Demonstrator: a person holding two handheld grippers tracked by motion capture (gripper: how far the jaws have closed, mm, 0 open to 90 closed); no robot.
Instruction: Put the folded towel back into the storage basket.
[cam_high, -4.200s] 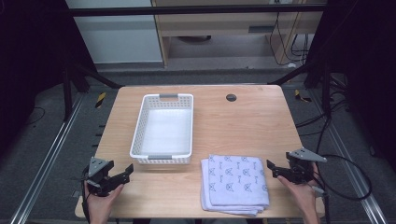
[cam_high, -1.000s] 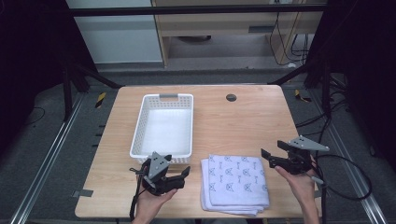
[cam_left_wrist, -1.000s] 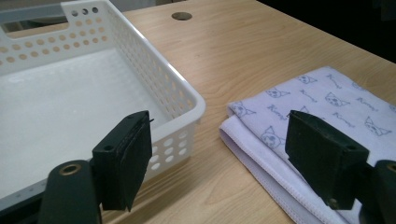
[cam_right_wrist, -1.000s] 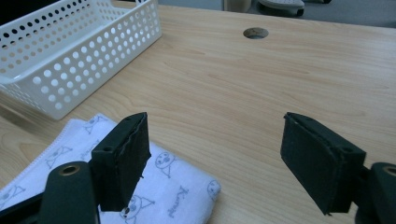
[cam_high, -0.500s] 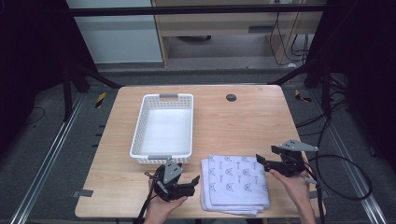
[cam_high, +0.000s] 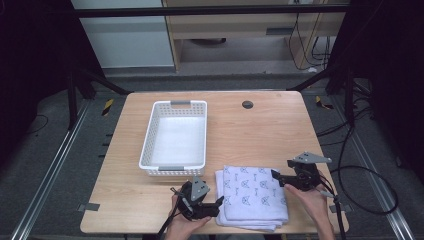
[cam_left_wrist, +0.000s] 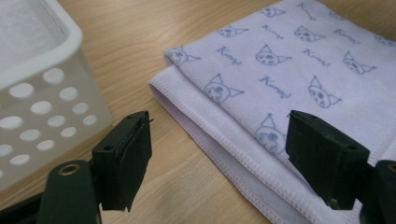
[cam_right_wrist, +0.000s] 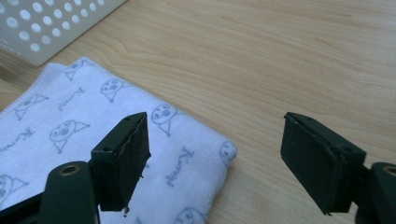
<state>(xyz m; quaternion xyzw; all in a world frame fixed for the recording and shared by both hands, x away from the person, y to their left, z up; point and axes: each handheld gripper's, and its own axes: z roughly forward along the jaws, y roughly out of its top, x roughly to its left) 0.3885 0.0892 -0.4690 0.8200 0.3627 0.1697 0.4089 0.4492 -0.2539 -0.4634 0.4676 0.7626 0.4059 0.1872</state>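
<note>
A folded pale lilac towel (cam_high: 252, 196) printed with small cat faces lies near the table's front edge. My left gripper (cam_high: 218, 206) sits low at the towel's left edge, jaws wide apart. In the left gripper view that gripper (cam_left_wrist: 219, 158) straddles the towel's (cam_left_wrist: 289, 60) folded edge without touching it. My right gripper (cam_high: 276, 179) is open at the towel's far right corner. In the right gripper view this gripper (cam_right_wrist: 215, 158) has the towel's (cam_right_wrist: 70, 135) corner lying between its jaws, pads clear of the cloth.
An empty white perforated basket (cam_high: 172, 140) stands just behind the towel's left side, close to my left gripper, and appears in the gripper views too (cam_left_wrist: 37, 93) (cam_right_wrist: 56, 23). A small dark round hole (cam_high: 247, 104) marks the far table. Bare wood lies to the right.
My left gripper has moved right and down to the towel's left edge. My right gripper has sunk and shifted left onto the towel's right corner. Both sets of jaws stayed wide.
</note>
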